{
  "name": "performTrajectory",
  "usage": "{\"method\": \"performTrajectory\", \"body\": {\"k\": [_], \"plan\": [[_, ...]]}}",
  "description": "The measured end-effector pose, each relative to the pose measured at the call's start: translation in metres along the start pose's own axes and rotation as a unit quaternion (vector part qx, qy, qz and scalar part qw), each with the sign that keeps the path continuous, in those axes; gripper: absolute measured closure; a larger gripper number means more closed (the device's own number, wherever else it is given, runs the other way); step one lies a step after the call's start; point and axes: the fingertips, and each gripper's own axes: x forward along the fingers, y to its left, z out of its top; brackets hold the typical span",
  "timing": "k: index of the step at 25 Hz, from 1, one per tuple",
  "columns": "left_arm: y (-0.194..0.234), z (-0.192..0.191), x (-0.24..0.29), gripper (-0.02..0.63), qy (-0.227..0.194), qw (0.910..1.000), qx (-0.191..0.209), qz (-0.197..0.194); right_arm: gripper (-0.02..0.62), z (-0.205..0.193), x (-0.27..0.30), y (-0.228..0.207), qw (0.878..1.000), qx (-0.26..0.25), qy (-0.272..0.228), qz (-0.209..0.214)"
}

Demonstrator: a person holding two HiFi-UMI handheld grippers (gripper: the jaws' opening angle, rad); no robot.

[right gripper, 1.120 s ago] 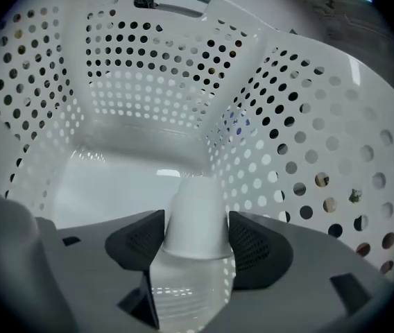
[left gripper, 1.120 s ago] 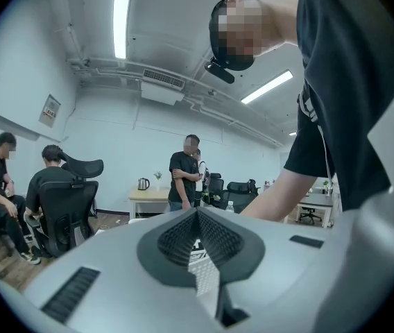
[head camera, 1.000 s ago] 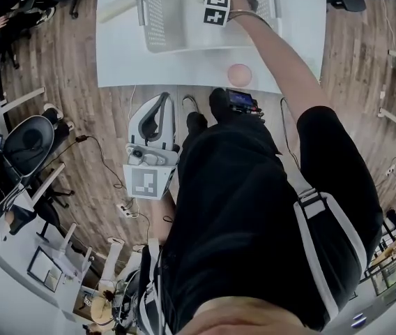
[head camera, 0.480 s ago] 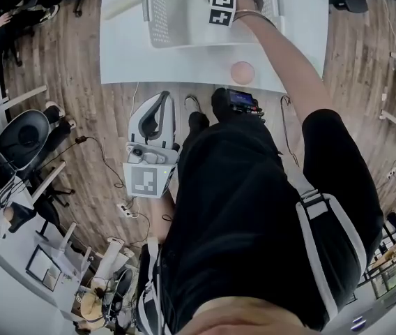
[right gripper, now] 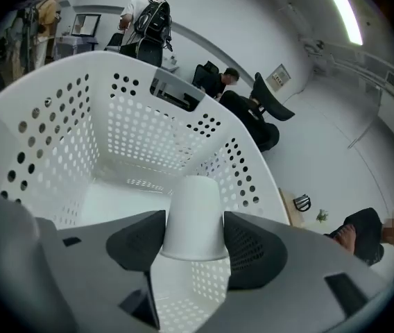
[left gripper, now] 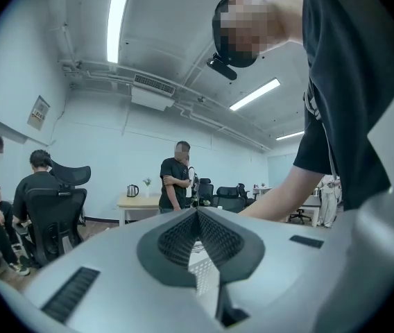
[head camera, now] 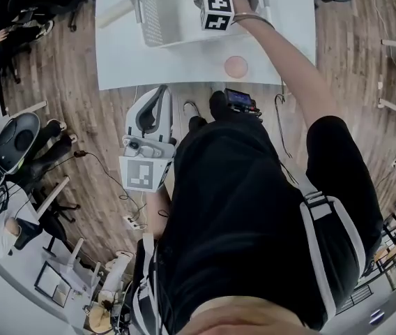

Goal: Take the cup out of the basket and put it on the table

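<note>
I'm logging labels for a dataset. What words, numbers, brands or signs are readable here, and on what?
No text is readable.
Wall notice, left gripper view: too small to read.
Wall sign, right gripper view: too small to read.
Upper marker cube, lower marker cube: square patterns only, no letters.
Cup, basket: no print shows.

We see perforated walls of basket closing in right gripper and cup on four sides; top open. Table bare along near edge left of pink disc. Pale roll at left edge.
</note>
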Motion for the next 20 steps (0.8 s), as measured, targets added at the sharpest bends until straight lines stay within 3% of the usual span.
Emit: {"method": "performTrajectory", "body": {"k": [9, 20], "plan": [[-0.013, 0.003, -0.026, 0.586, -0.013, 0.9989, 0.004, -0.044, 0.321, 0.026, -0.075, -0.007, 0.998, 0.004, -0.011, -0.061], [-0.018, 0.003, -0.076, 0.586, -0.019, 0.9951, 0.005, -0.096, 0.322, 0.077, -0.194, 0.012, 0.988, 0.055, -0.041, -0.139]]}}
